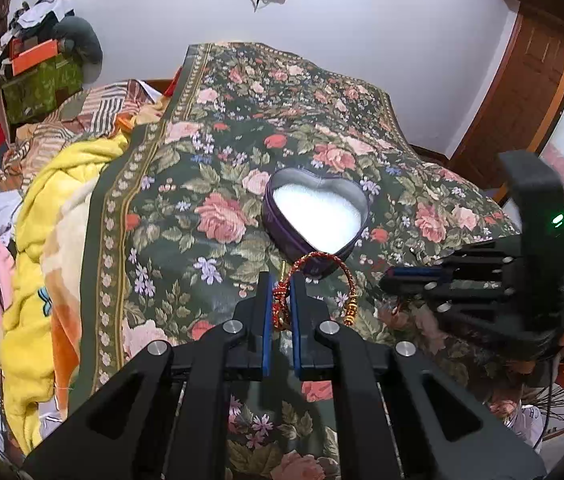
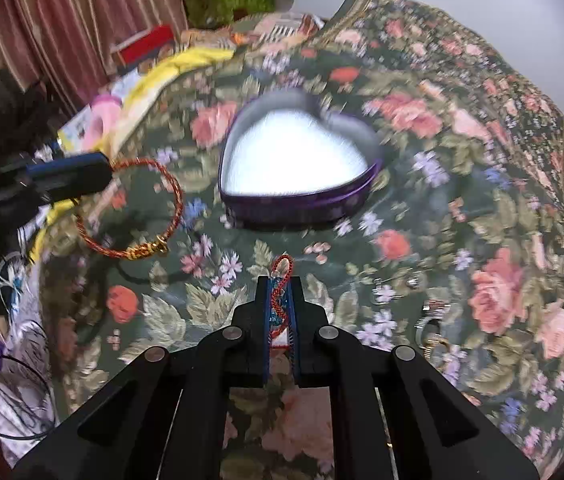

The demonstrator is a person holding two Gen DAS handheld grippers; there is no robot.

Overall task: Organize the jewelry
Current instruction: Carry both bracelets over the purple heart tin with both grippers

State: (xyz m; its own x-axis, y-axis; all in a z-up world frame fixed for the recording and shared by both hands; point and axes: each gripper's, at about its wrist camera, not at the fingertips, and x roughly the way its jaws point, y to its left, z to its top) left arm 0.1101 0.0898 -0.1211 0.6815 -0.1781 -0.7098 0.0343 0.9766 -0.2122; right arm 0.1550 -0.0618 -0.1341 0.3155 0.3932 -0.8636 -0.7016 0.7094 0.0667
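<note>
A purple heart-shaped box (image 1: 282,230) with a white lining stands open on the floral bedspread; it also shows in the right wrist view (image 2: 302,204). My left gripper (image 1: 281,280) is shut on a red braided bracelet with gold beads (image 1: 324,258), held just in front of the box; the bracelet hangs from it in the right wrist view (image 2: 170,184). My right gripper (image 2: 281,282) is shut on a red cord piece with blue beads (image 2: 281,280), below the box. The right gripper shows at the right of the left wrist view (image 1: 392,280).
The floral bedspread (image 1: 242,128) covers the bed. A yellow blanket (image 1: 42,216) and piled boxes (image 1: 38,76) lie to the left. Small metal jewelry pieces (image 2: 430,316) lie on the spread to the right of my right gripper. A wooden door (image 1: 522,92) stands at far right.
</note>
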